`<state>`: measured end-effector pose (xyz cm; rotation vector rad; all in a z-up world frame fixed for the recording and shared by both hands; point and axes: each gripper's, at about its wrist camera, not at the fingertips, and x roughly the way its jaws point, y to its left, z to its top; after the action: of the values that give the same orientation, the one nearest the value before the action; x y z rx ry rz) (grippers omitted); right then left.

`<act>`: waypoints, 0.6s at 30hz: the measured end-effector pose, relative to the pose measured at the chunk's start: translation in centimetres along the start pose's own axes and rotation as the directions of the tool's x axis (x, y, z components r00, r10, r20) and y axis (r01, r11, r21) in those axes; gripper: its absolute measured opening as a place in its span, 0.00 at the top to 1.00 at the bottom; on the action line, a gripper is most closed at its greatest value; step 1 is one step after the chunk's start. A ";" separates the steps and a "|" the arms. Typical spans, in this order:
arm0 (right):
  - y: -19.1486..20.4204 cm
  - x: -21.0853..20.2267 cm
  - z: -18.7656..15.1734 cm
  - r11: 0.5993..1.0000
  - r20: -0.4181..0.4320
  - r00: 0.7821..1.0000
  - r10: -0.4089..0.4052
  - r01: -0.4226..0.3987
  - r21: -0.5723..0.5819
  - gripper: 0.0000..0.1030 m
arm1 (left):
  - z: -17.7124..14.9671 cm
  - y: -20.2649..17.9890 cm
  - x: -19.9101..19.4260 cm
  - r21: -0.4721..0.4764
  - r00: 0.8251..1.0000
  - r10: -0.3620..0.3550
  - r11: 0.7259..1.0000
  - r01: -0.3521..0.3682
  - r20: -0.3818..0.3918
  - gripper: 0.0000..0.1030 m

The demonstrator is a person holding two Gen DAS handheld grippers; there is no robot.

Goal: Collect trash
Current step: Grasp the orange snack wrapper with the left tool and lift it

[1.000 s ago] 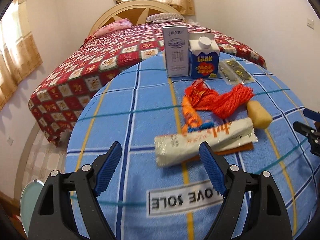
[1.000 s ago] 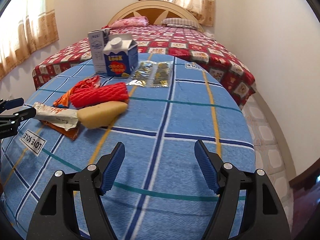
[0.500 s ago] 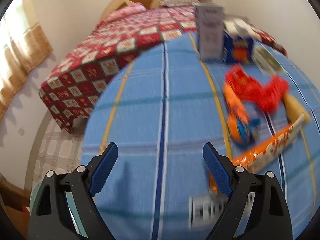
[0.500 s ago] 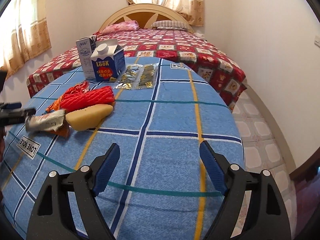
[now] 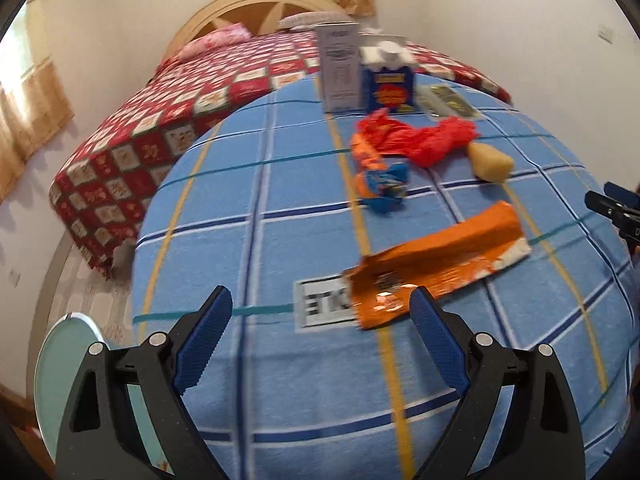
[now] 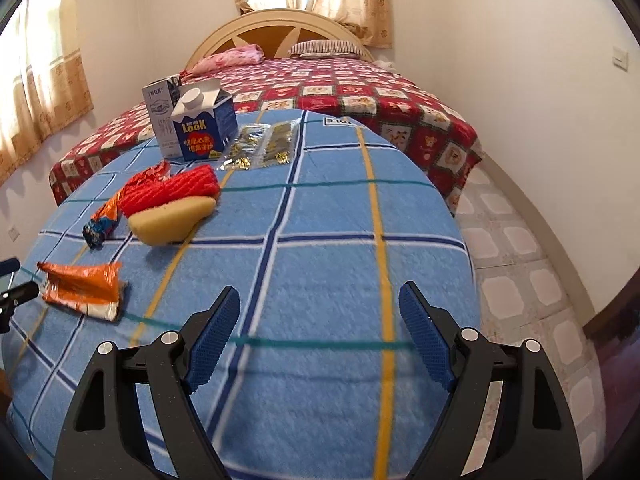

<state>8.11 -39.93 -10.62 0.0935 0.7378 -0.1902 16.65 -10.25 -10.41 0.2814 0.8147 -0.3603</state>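
A crumpled orange wrapper (image 5: 436, 264) with a white end lies on the blue checked tablecloth (image 5: 280, 208). Its near end sits just ahead of my left gripper's (image 5: 320, 304) right finger. The left jaws are opening and grip nothing. Farther back lie an orange-and-blue wrapper (image 5: 380, 176), a red net (image 5: 432, 140) and a yellow sponge (image 5: 490, 162). A blue carton (image 5: 390, 80), a white carton (image 5: 340, 68) and clear packets (image 5: 444, 100) stand at the far edge. My right gripper (image 6: 320, 300) hovers open over bare cloth, with the orange wrapper (image 6: 82, 284) to its left.
A pale green round object (image 5: 68, 360) sits below the table's left edge. A bed with a red patchwork cover (image 6: 360, 88) stands just behind the table. Tiled floor (image 6: 516, 272) runs along the right side. The left gripper's tip (image 6: 12, 296) shows at the right wrist view's left edge.
The pale long wrapper that lay on the orange one no longer shows. The left view swung left and came back, ending nearer the orange wrapper. Both grippers stand a little wider.
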 end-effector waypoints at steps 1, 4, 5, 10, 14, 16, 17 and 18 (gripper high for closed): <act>-0.1 -0.2 -0.2 1.000 0.000 1.000 0.001 -0.001 0.001 0.22 | 0.3 -0.3 0.1 0.002 1.000 -0.005 1.000 0.005 0.009 0.14; -0.2 -0.4 -0.5 1.000 0.001 1.000 0.004 -0.004 0.007 0.21 | 1.2 -0.2 1.1 -0.025 1.000 -0.024 0.999 0.024 0.012 0.14; -0.1 -0.4 -0.6 1.000 0.000 1.000 0.006 -0.006 0.007 0.21 | 1.5 0.0 1.5 -0.032 0.999 -0.034 0.999 0.034 0.009 0.15; 0.6 -0.2 -1.2 1.000 -0.013 1.000 0.023 -0.023 -0.002 0.21 | 2.0 -0.7 2.7 0.010 0.988 -0.149 0.989 0.149 -0.032 0.54; 1.0 -0.2 -1.4 1.000 -0.017 0.999 0.030 -0.031 -0.002 0.21 | 1.1 -1.2 3.0 0.032 0.979 -0.192 0.980 0.194 -0.069 0.92; 1.2 -0.2 -1.4 0.999 -0.016 0.999 0.032 -0.032 -0.004 0.21 | 0.6 -1.0 2.4 0.035 0.979 -0.196 0.980 0.198 -0.058 0.96; 1.3 -0.3 -1.4 0.999 -0.014 0.999 0.032 -0.032 -0.005 0.21 | 0.5 -0.9 2.0 0.033 0.979 -0.196 0.980 0.198 -0.047 0.97; 1.3 -0.3 -1.4 0.999 -0.012 0.999 0.033 -0.033 -0.005 0.21 | 0.3 -0.7 1.6 0.031 0.981 -0.193 0.981 0.194 -0.036 0.98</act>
<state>7.25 -38.38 -11.39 0.1016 0.7485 -0.1559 17.56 -11.33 -11.42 0.2413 0.8713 -0.5539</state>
